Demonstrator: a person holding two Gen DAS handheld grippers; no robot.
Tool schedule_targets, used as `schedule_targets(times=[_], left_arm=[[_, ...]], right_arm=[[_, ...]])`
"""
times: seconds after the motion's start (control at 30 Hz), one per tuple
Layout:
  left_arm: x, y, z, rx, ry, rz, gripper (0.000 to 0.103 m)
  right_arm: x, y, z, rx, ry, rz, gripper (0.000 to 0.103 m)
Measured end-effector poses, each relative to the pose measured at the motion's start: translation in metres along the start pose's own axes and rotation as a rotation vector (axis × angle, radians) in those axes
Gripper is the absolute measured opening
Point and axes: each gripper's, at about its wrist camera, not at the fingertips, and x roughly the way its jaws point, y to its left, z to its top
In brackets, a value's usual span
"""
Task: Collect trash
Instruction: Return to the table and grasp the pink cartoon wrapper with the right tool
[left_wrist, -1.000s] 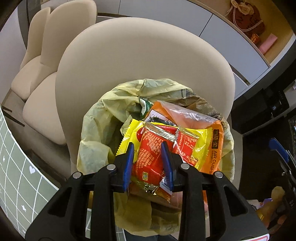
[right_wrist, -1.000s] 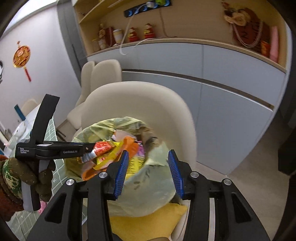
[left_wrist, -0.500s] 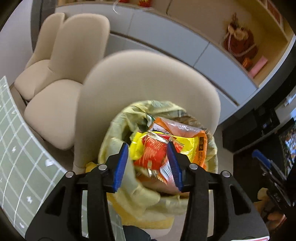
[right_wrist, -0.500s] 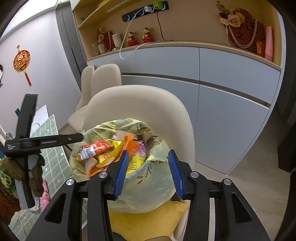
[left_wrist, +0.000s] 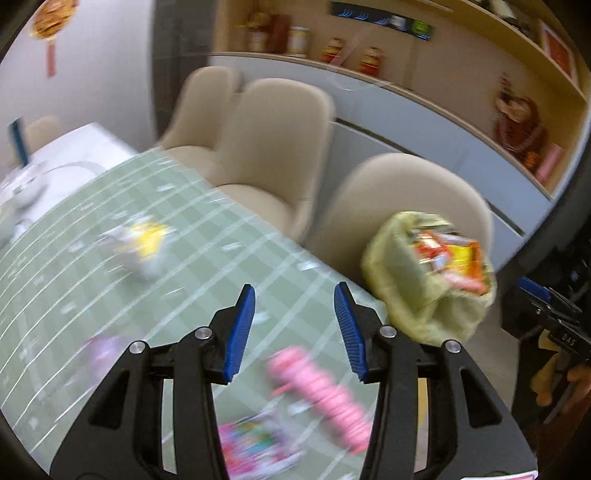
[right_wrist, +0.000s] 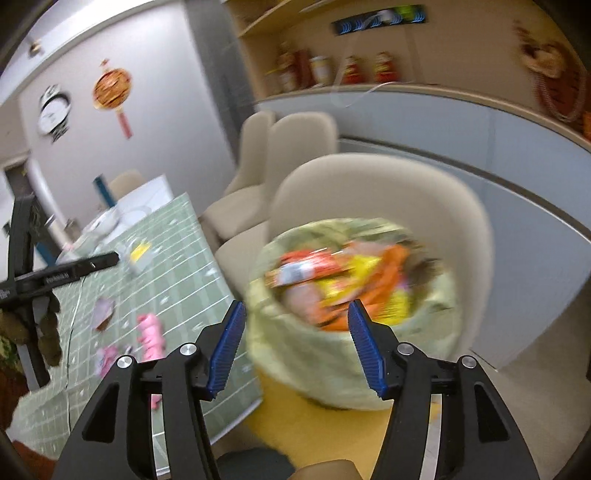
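We see a home dining room: cream chairs (left_wrist: 273, 147) by a green-clothed table (left_wrist: 110, 258), ornaments on wall shelves (right_wrist: 332, 70).

Thin, crinkled yellow-green plastic makes up the trash bag (right_wrist: 332, 354), dull with a faint sheen. Inside it, glossy foil-like wrappers (right_wrist: 332, 280) shine red, yellow and orange. The chair (right_wrist: 388, 192) behind looks smooth and matt, cream, leather-like. At left the green checked tablecloth (left_wrist: 110, 280) reads smooth, slightly shiny. Ribbed blue plastic pads (left_wrist: 240, 332) sit on matt black gripper arms with bright metal rivets.
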Motion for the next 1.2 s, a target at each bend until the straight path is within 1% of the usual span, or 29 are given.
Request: schedule_targets(times=[0.1,0.17,0.3,0.47,0.5,0.6,0.67,0.8,0.93,1.03,1.2], left_arm=[[-0.02,0.05,-0.024,-0.083,0.012,0.08,0.043],[-0.03,0.071,-0.038,-0.119,0.013,0.121,0.043],[-0.046,0.116,-0.071,-0.2,0.027,0.192,0.043],[-0.056,0.152,-0.096,-0.264,0.033,0.228,0.043],[-0.057,0.155,-0.099,-0.275,0.033,0.229,0.043],[-0.059,0.167,-0.106,-0.307,0.029,0.225,0.043],[-0.061,0.173,-0.109,-0.32,0.022,0.216,0.043],[-0.06,0.179,-0.114,-0.339,0.017,0.2,0.043],[-0.058,0.186,-0.121,-0.362,0.032,0.193,0.043],[-0.058,0.191,-0.127,-0.379,0.038,0.201,0.043],[-0.055,0.2,-0.134,-0.428,0.049,0.202,0.043]], right_arm=[[0.016,0.034,-0.005,-0.05,0.038,0.086,0.055],[0.024,0.057,-0.009,-0.092,0.054,0.119,0.055],[0.049,0.113,-0.025,-0.211,0.122,0.199,0.055],[0.076,0.17,-0.046,-0.334,0.205,0.285,0.055],[0.082,0.184,-0.05,-0.394,0.225,0.322,0.055],[0.099,0.221,-0.056,-0.552,0.255,0.375,0.055],[0.115,0.238,-0.052,-0.591,0.275,0.416,0.055],[0.15,0.253,-0.048,-0.551,0.341,0.487,0.055],[0.168,0.255,-0.058,-0.544,0.428,0.482,0.055],[0.162,0.254,-0.07,-0.563,0.484,0.515,0.055],[0.138,0.261,-0.086,-0.675,0.461,0.491,0.055]])
